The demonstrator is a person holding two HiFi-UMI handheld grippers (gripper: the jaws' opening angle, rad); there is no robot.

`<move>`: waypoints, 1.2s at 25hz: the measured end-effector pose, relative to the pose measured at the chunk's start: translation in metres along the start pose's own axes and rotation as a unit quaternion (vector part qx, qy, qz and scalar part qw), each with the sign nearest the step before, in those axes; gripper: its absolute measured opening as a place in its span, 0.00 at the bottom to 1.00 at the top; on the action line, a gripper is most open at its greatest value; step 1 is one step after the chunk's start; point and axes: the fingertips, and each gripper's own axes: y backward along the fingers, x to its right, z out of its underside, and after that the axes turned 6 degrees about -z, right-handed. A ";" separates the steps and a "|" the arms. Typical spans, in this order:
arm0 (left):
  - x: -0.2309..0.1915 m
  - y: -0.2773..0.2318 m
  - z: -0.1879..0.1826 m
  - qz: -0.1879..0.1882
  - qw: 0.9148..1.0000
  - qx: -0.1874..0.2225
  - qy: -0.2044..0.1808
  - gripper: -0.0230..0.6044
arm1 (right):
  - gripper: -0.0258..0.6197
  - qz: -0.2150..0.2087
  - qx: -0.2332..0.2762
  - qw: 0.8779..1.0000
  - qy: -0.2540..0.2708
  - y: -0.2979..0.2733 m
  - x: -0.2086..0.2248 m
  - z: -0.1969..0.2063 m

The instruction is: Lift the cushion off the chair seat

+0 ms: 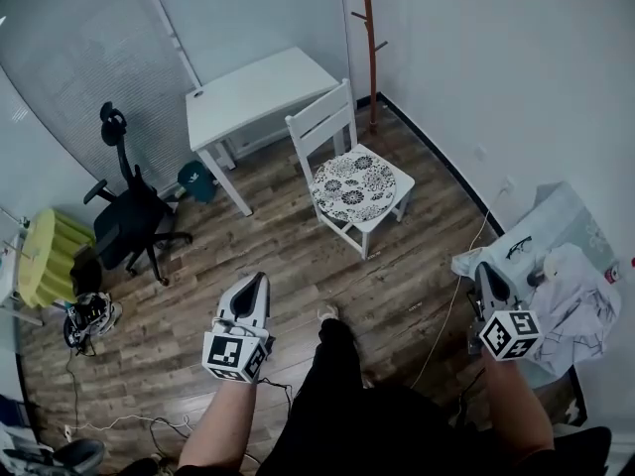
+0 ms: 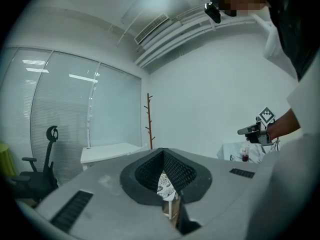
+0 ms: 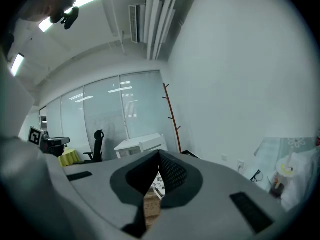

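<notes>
My left claw (image 1: 260, 278) and my right claw (image 1: 483, 267) are both closed with nothing between the jaws, held out above the wooden floor (image 1: 278, 256), well apart from each other. Ahead of them stands the white chair (image 1: 319, 120). The floral cushion (image 1: 354, 186) lies flat on its seat, untouched. Just behind the chair is the white surface (image 1: 260, 85), and a coat stand (image 1: 370, 38) stands in the corner.
</notes>
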 end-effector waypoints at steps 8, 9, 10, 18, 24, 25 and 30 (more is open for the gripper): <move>-0.002 -0.056 -0.004 0.025 0.999 0.022 0.007 0.04 | 0.05 -0.010 -0.002 1.000 -0.021 -0.026 0.007 0.000; -0.002 -0.067 -0.006 0.028 0.999 0.025 0.006 0.04 | 0.05 -0.011 0.000 1.000 -0.021 -0.030 0.011 -0.003; -0.001 -0.077 -0.009 0.034 0.999 0.027 0.005 0.04 | 0.05 -0.009 0.003 1.000 -0.023 -0.034 0.016 -0.006; -0.019 -0.162 -0.027 0.071 0.997 0.033 -0.007 0.04 | 0.05 -0.002 0.019 1.000 -0.020 -0.097 0.026 -0.032; -0.033 -0.233 -0.023 0.107 0.994 0.027 -0.007 0.04 | 0.05 0.006 0.004 1.000 -0.019 -0.163 0.037 -0.042; -0.039 -0.245 -0.020 0.111 0.994 0.021 -0.005 0.04 | 0.05 0.008 0.003 1.000 -0.019 -0.174 0.038 -0.047; -0.075 -0.308 -0.027 0.119 0.993 0.023 -0.005 0.04 | 0.05 0.023 -0.006 1.000 -0.008 -0.230 0.048 -0.077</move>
